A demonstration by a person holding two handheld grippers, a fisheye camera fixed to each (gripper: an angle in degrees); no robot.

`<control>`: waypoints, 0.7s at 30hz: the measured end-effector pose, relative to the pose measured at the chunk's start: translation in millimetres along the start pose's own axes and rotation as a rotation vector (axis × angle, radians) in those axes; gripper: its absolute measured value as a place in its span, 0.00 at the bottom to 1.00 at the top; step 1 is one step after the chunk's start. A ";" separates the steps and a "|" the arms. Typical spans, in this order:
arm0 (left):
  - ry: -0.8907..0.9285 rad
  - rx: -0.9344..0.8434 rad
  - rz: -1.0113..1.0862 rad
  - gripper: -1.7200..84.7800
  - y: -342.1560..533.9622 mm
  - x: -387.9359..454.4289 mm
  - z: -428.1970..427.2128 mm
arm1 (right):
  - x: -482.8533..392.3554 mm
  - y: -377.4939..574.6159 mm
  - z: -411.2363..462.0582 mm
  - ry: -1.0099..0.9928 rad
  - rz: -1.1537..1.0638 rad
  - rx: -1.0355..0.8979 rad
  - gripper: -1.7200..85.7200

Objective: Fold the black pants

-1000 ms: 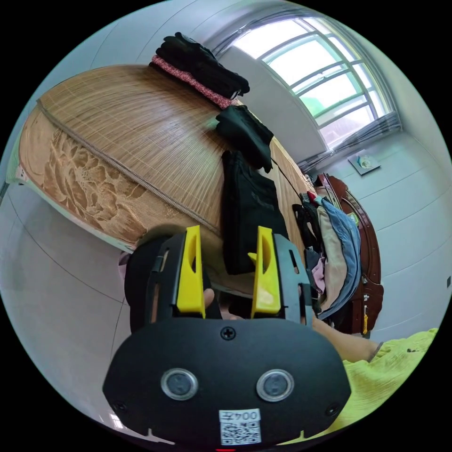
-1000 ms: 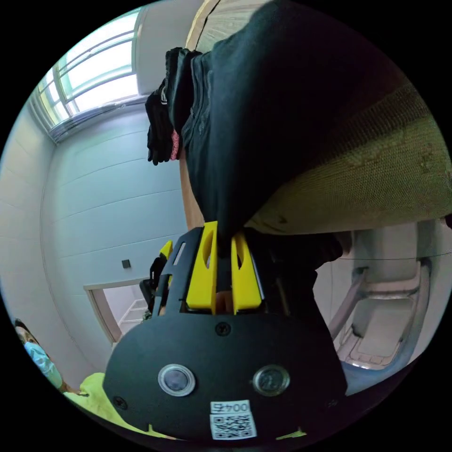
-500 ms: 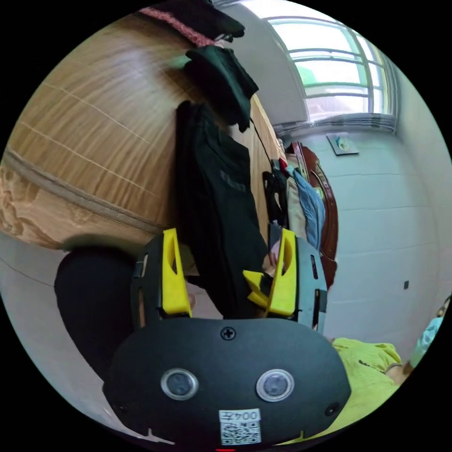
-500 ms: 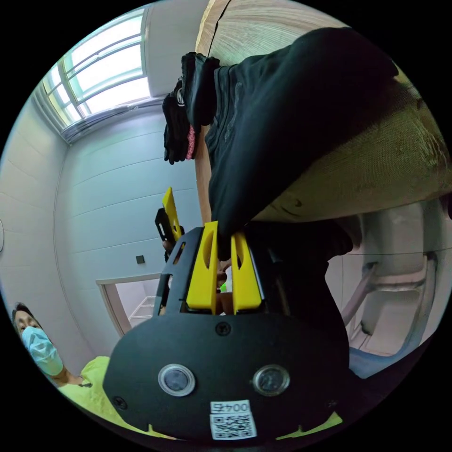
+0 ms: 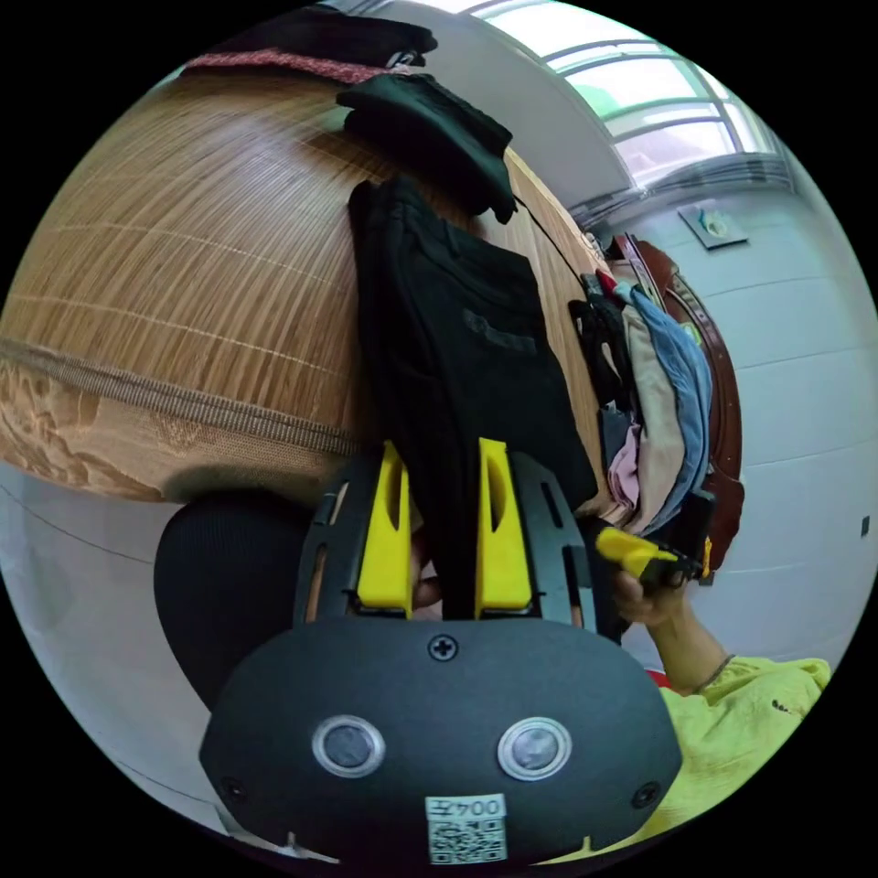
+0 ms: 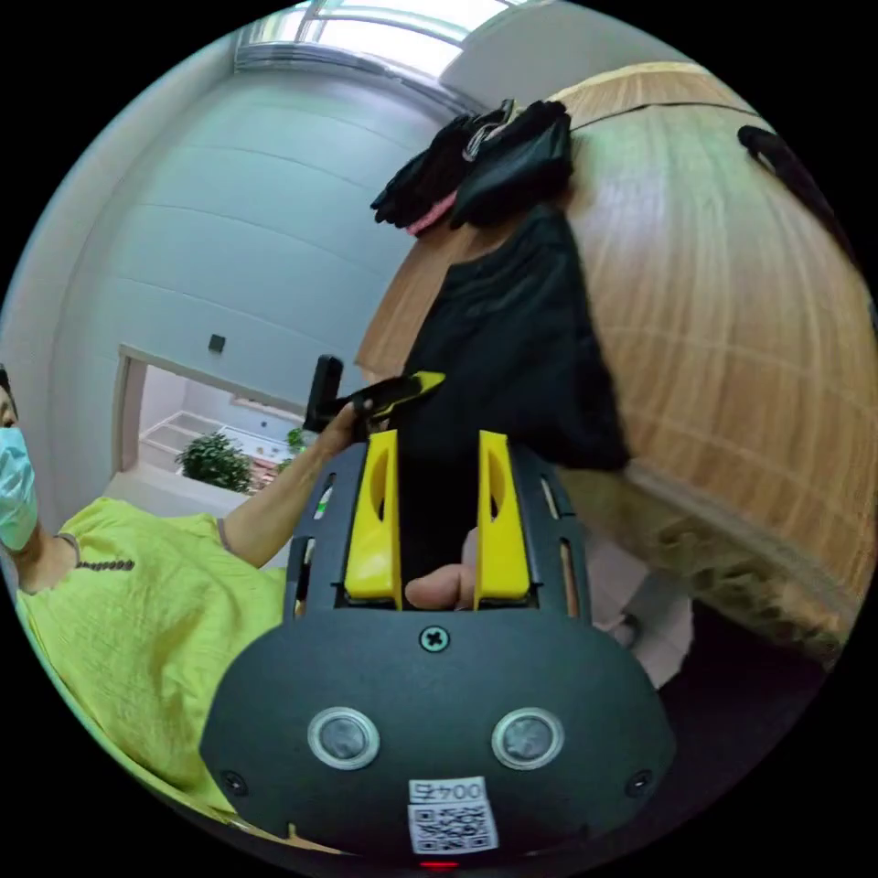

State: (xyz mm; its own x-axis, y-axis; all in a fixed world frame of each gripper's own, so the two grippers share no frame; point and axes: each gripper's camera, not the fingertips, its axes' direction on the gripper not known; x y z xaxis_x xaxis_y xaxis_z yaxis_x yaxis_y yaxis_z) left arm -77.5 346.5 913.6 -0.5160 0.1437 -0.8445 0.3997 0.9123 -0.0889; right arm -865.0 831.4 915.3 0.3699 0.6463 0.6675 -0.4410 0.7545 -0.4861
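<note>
The black pants (image 5: 457,320) lie along a bamboo-mat bed (image 5: 201,256), one end hanging over its edge. My left gripper (image 5: 442,448) has narrowed its yellow jaws on that hanging end, and cloth runs down between them. The right gripper (image 5: 631,553) sits in a hand just right of the pants' lower corner. In the right gripper view the pants (image 6: 521,347) stretch away over the mat (image 6: 732,274). My right gripper (image 6: 437,439) has its jaws apart, with black cloth showing in the gap. The left gripper (image 6: 402,389) touches the pants' left edge.
Folded dark clothes (image 5: 430,128) (image 6: 494,165) are stacked at the far end of the bed. A heap of mixed clothes (image 5: 658,393) lies against a dark wooden headboard (image 5: 722,412). A person in a yellow top (image 6: 137,622) stands close by, with a doorway (image 6: 183,430) behind.
My left gripper's jaws went from wide open to closed in on the pants' hanging end. The right gripper's jaws widened from their tight pinch, and it swung away to the side.
</note>
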 end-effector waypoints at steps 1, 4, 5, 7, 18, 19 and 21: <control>0.013 0.014 -0.014 0.16 1.1 -2.0 2.5 | 11.3 -13.3 -20.8 0.057 -0.002 0.031 0.18; 0.004 0.021 -0.028 0.15 -0.1 -0.5 9.6 | 47.8 -50.0 -46.9 0.143 0.011 0.034 0.20; -0.009 0.016 -0.021 0.15 -1.2 1.5 10.9 | 60.0 -63.2 -47.5 0.137 0.002 0.011 0.21; -0.080 -0.003 0.013 0.14 -6.0 13.4 17.2 | 73.4 -81.1 -41.9 0.127 -0.009 -0.033 0.21; -0.230 -0.055 0.081 0.14 -38.2 5.6 15.9 | 109.0 -140.0 -0.9 -0.079 -0.047 -0.210 0.18; -0.207 -0.070 0.074 0.14 -43.7 -1.5 16.1 | 110.5 -143.5 5.0 -0.097 -0.046 -0.219 0.18; -0.203 -0.091 0.079 0.14 -50.5 -4.8 19.8 | 112.0 -149.9 12.7 -0.121 -0.045 -0.217 0.17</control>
State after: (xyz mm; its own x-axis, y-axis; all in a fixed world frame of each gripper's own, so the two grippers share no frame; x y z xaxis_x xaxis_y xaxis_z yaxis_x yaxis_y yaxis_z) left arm -80.2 292.2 911.7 -0.3194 0.1442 -0.9366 0.3579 0.9335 0.0217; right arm -767.9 789.2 1070.1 0.2784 0.6031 0.7475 -0.2360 0.7974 -0.5554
